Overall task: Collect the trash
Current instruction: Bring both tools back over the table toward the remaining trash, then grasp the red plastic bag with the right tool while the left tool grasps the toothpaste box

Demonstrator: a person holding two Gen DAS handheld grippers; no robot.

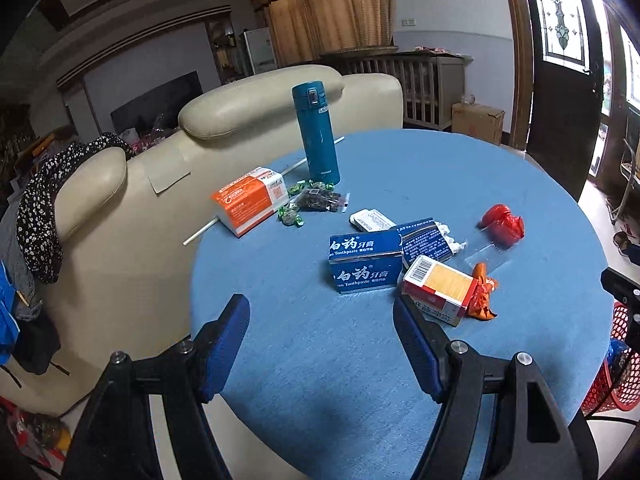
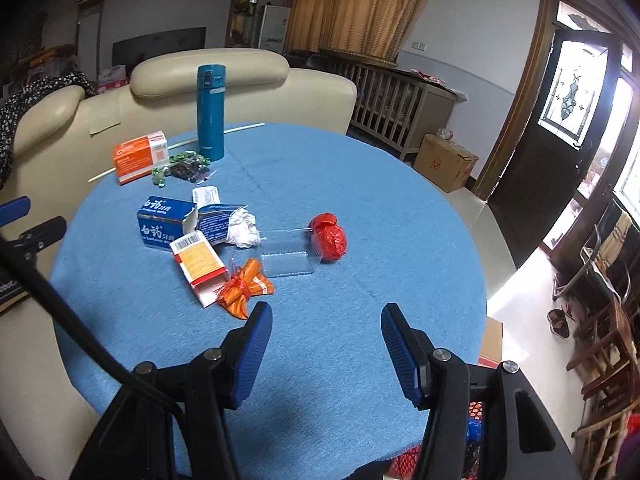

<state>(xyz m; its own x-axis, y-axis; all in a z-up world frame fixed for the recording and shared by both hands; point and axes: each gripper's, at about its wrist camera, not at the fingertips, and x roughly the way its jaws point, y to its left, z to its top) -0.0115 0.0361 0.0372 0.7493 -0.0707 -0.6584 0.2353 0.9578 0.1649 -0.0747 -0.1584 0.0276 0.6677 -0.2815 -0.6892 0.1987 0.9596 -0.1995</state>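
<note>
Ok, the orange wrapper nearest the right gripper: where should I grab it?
Probably take the orange wrapper at its pinched middle, where the crumpled ends flare out. Come down from above with the right gripper, whose jaws are open and empty. The red and white box touches its left side, so keep clear there.

- A teal thermos (image 1: 316,132) stands upright near the far edge of the round blue desk (image 1: 360,360).
- A cream leather sofa (image 1: 160,184) sits just behind the desk, with a black flowered garment (image 1: 44,208) draped over its arm.
- Beige curtains (image 2: 360,8) hang on the back wall above a slatted wooden crib (image 2: 392,100).
- A cardboard box (image 2: 446,162) rests on the floor beside a dark door with a stained-glass pane (image 2: 572,96).
- Wooden chairs (image 2: 608,340) stand at the right.
</note>
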